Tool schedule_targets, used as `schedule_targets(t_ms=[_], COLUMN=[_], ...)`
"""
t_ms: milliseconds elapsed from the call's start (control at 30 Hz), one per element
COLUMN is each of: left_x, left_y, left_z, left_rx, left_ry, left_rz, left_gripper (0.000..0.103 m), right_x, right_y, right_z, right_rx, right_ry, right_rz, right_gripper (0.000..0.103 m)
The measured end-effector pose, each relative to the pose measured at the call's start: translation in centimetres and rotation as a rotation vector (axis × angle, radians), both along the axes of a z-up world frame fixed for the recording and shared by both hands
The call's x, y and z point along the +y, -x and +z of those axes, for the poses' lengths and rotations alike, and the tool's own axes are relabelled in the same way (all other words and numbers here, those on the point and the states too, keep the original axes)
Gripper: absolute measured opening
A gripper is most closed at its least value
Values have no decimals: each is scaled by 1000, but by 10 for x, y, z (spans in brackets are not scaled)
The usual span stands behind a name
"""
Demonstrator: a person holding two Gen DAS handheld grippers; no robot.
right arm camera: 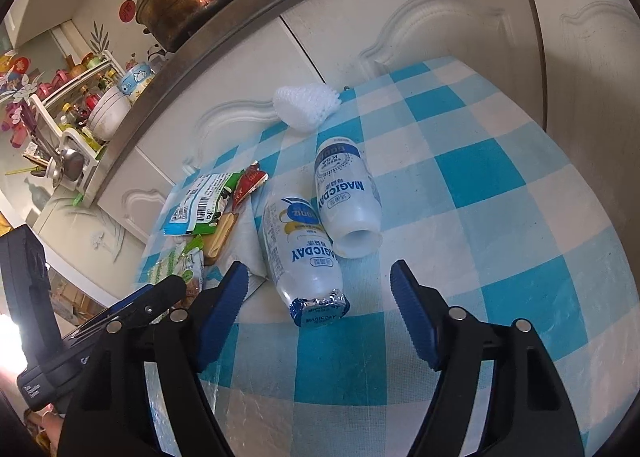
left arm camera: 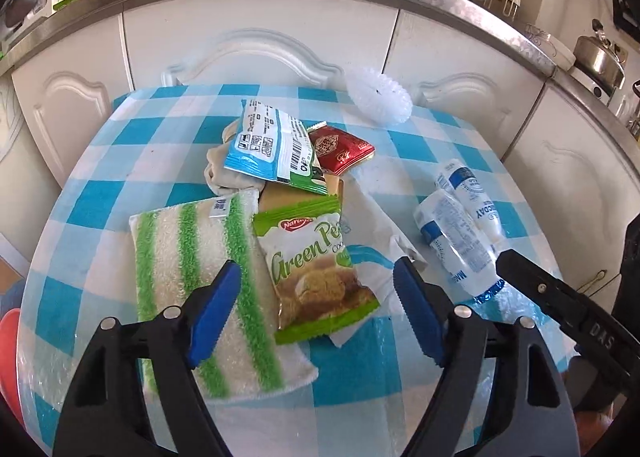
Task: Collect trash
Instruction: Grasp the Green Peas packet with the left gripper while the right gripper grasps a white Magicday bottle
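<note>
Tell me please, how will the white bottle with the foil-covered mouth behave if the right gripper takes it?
The foil-sealed bottle lies on its side, so a nudge would probably roll it against the open bottle it touches. Its smooth plastic may slip between the pads. Whether it is full is unclear.

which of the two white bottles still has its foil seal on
The nearer bottle, its crumpled foil end between the right gripper fingers. The farther bottle shows an open round mouth.
</note>
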State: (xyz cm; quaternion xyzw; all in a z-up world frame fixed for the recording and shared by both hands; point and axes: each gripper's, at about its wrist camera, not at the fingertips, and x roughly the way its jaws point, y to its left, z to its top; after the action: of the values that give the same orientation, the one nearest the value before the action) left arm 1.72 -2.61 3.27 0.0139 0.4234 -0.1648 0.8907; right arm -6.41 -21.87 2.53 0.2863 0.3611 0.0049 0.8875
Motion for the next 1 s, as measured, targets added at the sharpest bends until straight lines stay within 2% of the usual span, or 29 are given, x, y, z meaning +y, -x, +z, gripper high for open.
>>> schedule_targets(t_ms=[100, 167, 300, 667, 1000], left_x=[-3, -4, -3, 0, 10], left_y=[-3, -4, -6, -5, -2], left_z=[-5, -7, -8, -7, -4], left_rx=[0, -4, -12, -11, -11], left_ry=[-24, -33, -46, -26, 16], left_rz=[9, 15, 29, 27, 42], left_gripper=[67, 65, 54, 45, 40], right_x=[3, 5, 9, 20, 23], right_y=[-1, -3, -6, -10, -7], right_z=[0, -2, -7, -13, -10], right_rx=[0, 7, 26, 46, 24], right_ry=[-2, 3, 8, 49, 51], right_rz=[12, 17, 25, 40, 42], right_gripper=[72, 67, 60, 43, 41])
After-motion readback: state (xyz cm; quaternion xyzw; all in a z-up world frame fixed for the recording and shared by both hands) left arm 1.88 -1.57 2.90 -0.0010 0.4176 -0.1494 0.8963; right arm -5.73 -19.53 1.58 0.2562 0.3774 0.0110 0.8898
